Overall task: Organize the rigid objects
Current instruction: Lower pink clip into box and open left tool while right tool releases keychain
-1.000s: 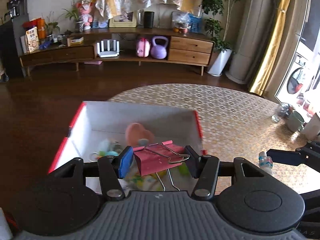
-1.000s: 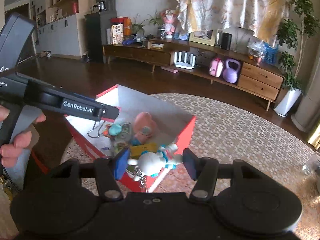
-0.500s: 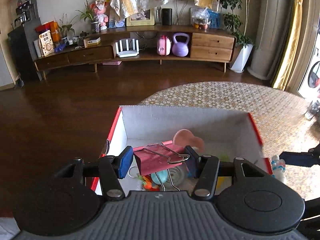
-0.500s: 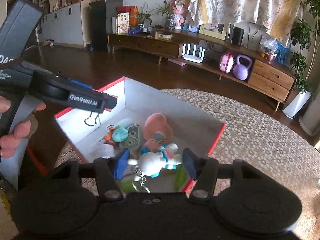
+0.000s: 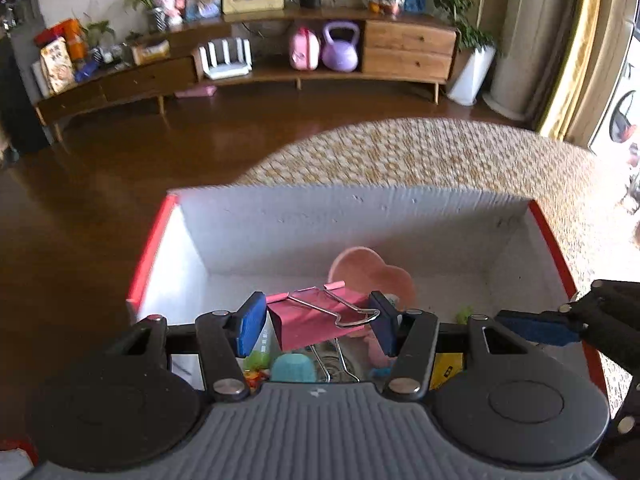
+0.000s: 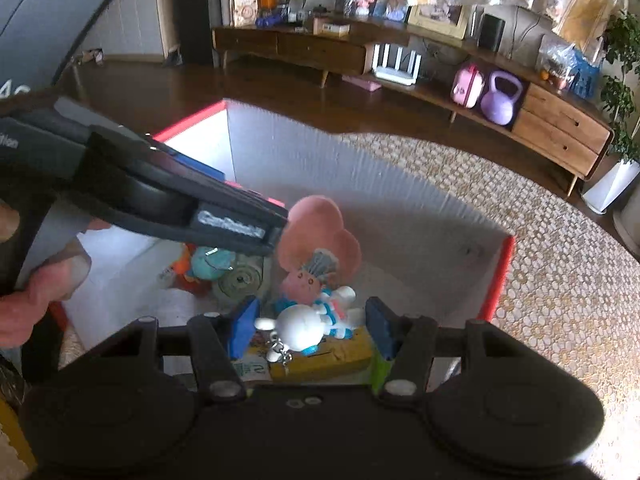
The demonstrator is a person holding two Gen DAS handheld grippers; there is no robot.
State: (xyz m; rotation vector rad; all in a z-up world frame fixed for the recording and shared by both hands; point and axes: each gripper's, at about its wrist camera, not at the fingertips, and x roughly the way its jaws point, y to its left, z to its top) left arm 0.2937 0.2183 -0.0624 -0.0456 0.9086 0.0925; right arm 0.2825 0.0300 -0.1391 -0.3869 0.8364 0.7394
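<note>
The left gripper (image 5: 316,320) clamps a pink binder clip (image 5: 320,318) and the right gripper (image 6: 308,326) a white figurine keychain (image 6: 302,326), both low-centre of frame over the red-edged box (image 5: 360,216), apparently poised for dropping in.

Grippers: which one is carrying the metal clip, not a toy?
The left gripper grips the pink binder clip; the right gripper holds a white figurine keychain.

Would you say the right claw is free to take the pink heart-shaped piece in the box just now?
Probably not: the right claw already holds a white figurine, though the pink heart lies uncovered in the box.
</note>
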